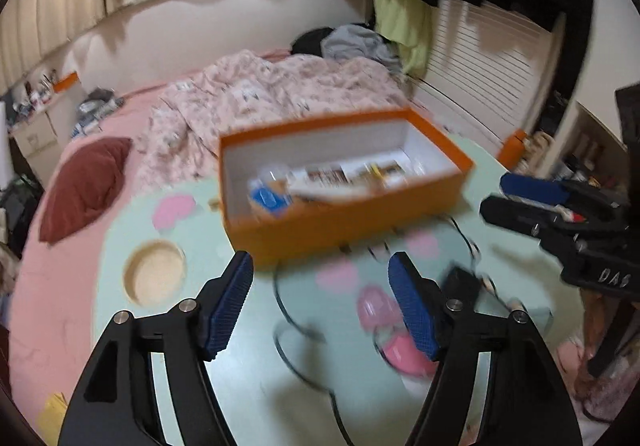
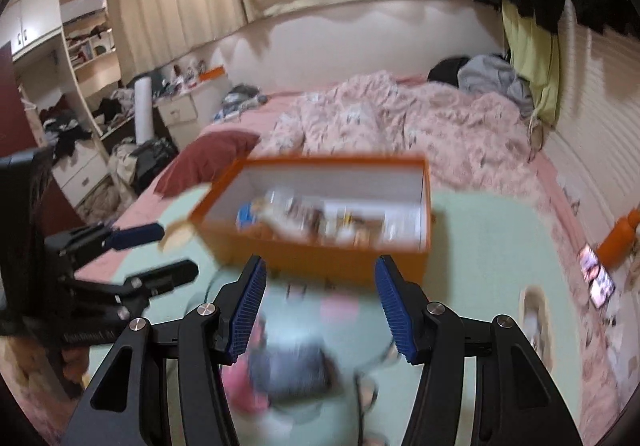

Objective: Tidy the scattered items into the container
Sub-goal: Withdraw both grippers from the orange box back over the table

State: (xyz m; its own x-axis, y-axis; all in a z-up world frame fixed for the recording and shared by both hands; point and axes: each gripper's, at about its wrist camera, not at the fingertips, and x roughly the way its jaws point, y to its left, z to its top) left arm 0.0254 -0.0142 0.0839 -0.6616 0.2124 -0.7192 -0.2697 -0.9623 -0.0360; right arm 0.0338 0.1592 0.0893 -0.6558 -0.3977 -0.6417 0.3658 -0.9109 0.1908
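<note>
Left wrist view shows your left gripper (image 1: 320, 302) spread wide and holding nothing, hovering above the pale green desk (image 1: 240, 374). Just beyond its blue pads sits the orange box (image 1: 344, 221), open at the top, with a white lining. Inside it you can see a jumble of packets and a blue-labelled item (image 1: 266, 199), too blurred to name one by one. On the desk near you, a thin black cable (image 1: 288, 310) loops between the pads, and a small dark object (image 1: 462, 282) lies just beside the right pad, with a pink item (image 1: 404, 354) nearer you, partly behind that pad. A round recess (image 1: 156, 272) is cut into the desk at the near left.

At the right of this view your right gripper (image 1: 496, 191) reaches in beside the box, its fingers only slightly parted, nothing visible between them.

From the right wrist view, your right gripper (image 2: 320, 306) looks released and empty, with the box straight ahead and the dark object (image 2: 288, 370) below, between its pads, next to the pink item (image 2: 244, 386). The left gripper (image 2: 176, 250) shows at the left, parted. Beyond the desk lies a bed with a pink floral duvet (image 2: 400, 117) and a dark red pillow (image 2: 204, 161).
</note>
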